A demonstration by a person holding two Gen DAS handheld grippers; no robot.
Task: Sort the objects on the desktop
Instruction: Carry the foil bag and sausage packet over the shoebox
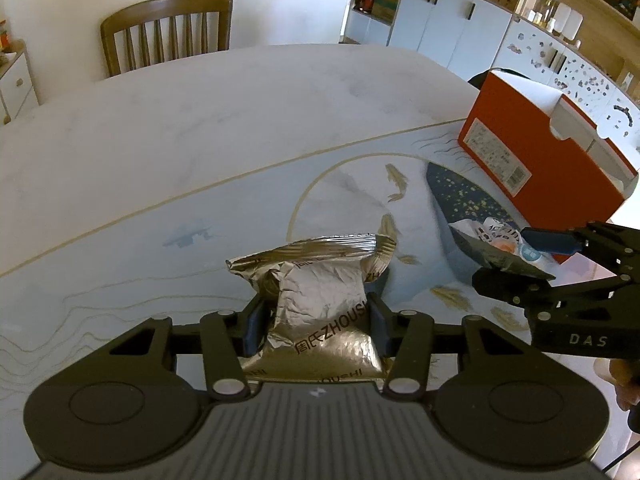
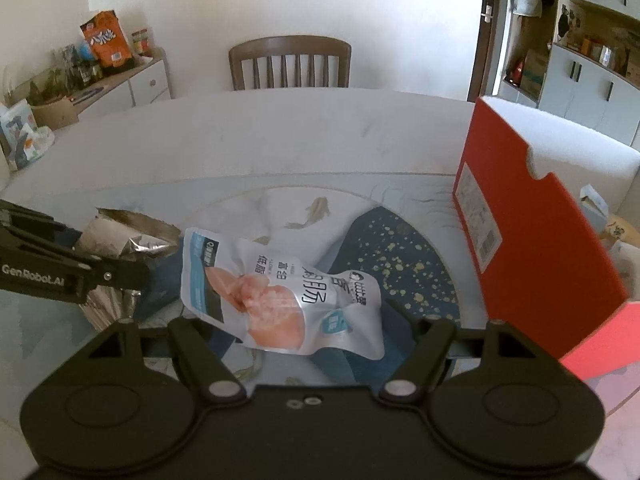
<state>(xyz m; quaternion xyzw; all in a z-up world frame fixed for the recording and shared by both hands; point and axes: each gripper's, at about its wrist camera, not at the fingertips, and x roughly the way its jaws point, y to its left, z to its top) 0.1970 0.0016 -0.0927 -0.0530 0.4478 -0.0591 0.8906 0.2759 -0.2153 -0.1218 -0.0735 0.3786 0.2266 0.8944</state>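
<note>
Left tongs (image 1: 316, 316) clamp a silver foil packet (image 1: 320, 312); right tongs (image 2: 316, 332) grip a white food pouch (image 2: 280, 292).
Fingertips hide behind both packs; the orange box (image 2: 540, 248) is cut off at the frame edge.

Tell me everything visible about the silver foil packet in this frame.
The silver foil packet is a crinkled, shiny metallic pouch with a crimped top edge and dark print reading ZHOUSHI beside Chinese characters. It looks sealed and puffy. The left gripper is shut on its middle, a pad pressing each side, with the crimped end pointing away from the camera. It sits over the patterned table mat; whether it still touches the mat is unclear. The right wrist view shows it left of the white pouch.
</note>
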